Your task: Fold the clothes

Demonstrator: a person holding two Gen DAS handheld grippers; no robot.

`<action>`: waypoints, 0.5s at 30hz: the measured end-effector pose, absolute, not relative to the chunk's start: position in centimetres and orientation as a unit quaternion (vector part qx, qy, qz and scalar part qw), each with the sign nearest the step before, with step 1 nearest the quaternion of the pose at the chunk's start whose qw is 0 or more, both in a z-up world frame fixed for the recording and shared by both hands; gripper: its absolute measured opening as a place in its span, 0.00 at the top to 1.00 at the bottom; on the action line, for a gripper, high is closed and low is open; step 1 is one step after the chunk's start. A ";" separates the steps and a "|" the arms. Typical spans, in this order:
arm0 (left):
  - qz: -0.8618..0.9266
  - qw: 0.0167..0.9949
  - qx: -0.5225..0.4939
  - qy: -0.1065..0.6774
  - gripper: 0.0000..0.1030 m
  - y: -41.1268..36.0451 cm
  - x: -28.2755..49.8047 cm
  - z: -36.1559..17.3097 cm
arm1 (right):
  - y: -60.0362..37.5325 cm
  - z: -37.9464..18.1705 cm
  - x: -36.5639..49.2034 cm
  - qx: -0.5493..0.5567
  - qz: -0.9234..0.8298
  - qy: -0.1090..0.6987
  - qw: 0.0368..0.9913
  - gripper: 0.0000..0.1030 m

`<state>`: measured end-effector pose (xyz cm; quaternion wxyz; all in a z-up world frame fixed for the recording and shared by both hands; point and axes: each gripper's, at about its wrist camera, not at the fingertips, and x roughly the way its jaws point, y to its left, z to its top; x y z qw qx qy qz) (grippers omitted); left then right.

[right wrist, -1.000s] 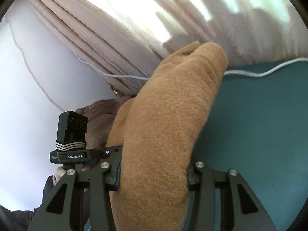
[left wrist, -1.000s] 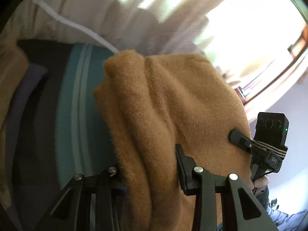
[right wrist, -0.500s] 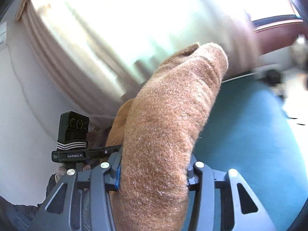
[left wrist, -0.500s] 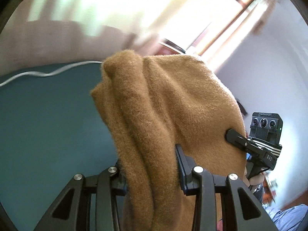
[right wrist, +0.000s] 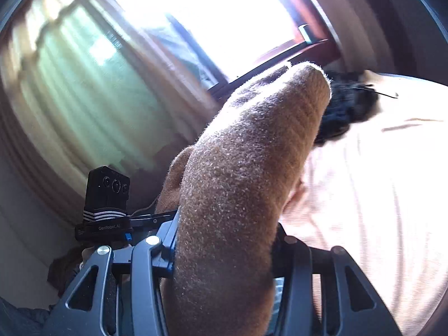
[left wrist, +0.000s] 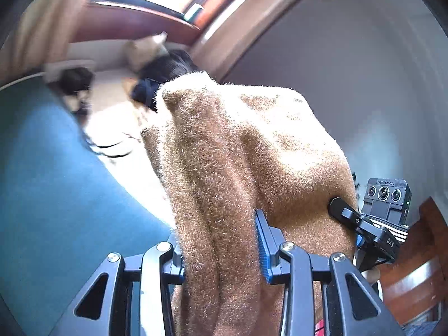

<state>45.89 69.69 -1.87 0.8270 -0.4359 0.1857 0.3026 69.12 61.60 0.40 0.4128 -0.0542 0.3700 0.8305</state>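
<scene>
Your left gripper is clamped on a thick bunch of tan fleece garment; both pads press into the pile, and the fabric rises out of the jaws to fill the centre of the left wrist view. At the right edge of that frame your right gripper bites the same garment at its lower right border, with its camera block above it and a fingertip of your hand just below it.

In the right wrist view the right gripper is likewise pinched on the tan fleece garment, which stands up from the jaws as a rounded roll reaching the upper centre of the frame. Your left gripper appears at lower left, its finger touching the garment's left edge. The garment is carried between the two tools, clear of any surface.

A teal bedcover occupies the left of the left wrist view. A pale pink sheet fills the right of the right wrist view, with a dark garment lying on it at upper right. A window with a wooden frame and a curtain sit at upper left. Background detail is blurred.
</scene>
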 end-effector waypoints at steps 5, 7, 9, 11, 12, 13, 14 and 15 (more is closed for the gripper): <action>0.289 0.822 -0.440 0.218 0.62 72.2 51.1 -3.5 | 62.6 -2.5 74.4 -0.035 0.805 0.397 0.440 0.53; 0.291 0.817 -0.443 0.228 0.62 72.6 52.9 -4.6 | 63.3 -3.8 75.5 -0.034 0.796 0.409 0.444 0.53; 0.300 0.807 -0.450 0.237 0.62 73.7 53.4 -6.3 | 64.1 -5.1 76.9 -0.035 0.790 0.419 0.446 0.53; 0.310 0.798 -0.455 0.245 0.62 74.0 53.6 -7.6 | 64.8 -6.4 77.2 -0.048 0.784 0.427 0.448 0.53; 0.318 0.793 -0.456 0.249 0.62 74.1 53.5 -8.1 | 65.1 -7.1 77.1 -0.058 0.780 0.429 0.451 0.52; 0.328 0.788 -0.456 0.254 0.62 74.2 53.3 -8.5 | 65.4 -7.8 77.0 -0.070 0.775 0.432 0.456 0.52; 0.341 0.781 -0.455 0.258 0.62 74.3 53.1 -9.1 | 65.7 -8.4 76.8 -0.081 0.769 0.436 0.460 0.52; 0.350 0.777 -0.454 0.258 0.60 74.4 52.9 -9.4 | 65.9 -9.0 76.7 -0.093 0.763 0.439 0.465 0.51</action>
